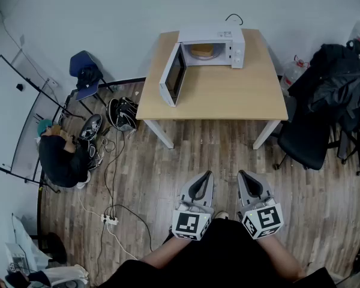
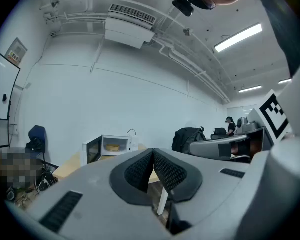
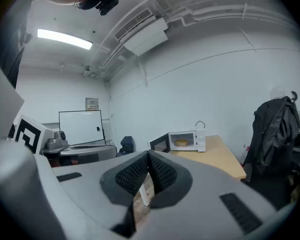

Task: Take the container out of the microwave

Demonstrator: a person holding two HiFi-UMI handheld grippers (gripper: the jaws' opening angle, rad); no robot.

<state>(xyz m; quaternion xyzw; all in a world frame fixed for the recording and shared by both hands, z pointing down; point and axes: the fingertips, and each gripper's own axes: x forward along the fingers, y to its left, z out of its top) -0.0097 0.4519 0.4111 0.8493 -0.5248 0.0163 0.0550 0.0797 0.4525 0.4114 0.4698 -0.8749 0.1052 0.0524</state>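
While the person stands well back from the table (image 1: 228, 101), both grippers are held out low in front of the body, side by side, with nothing near them to grasp. The left gripper (image 1: 206, 176) has its fingers (image 2: 140, 170) pressed together with nothing between them. The right gripper (image 1: 243, 174) is the same: its fingers (image 3: 132, 174) meet at the tips and hold nothing.

Across a stretch of wooden floor (image 1: 216, 155), the white microwave (image 1: 211, 36) sits at the far edge of the table, its door (image 1: 173, 75) swung wide to the person's left. Inside the cavity rests the container (image 1: 203, 50), a low, round, yellowish thing; I can't make out a lid or a handle from here.

By my reckoning the task has barely begun: this is the approach. With the door already open, nothing needs clearing first. The next move calls for walking up to the table's near edge, spreading one gripper's fingers wide enough for the container's wall, and reaching level into the cavity. Since the door hangs on the left, the right gripper looks to have the clearer line in. The container seems shallow, so the fingers should come in low, close on it, then draw it straight out. A crouching person (image 1: 60, 155) and a chair draped in a dark jacket (image 1: 327, 83) sit well apart from that path.
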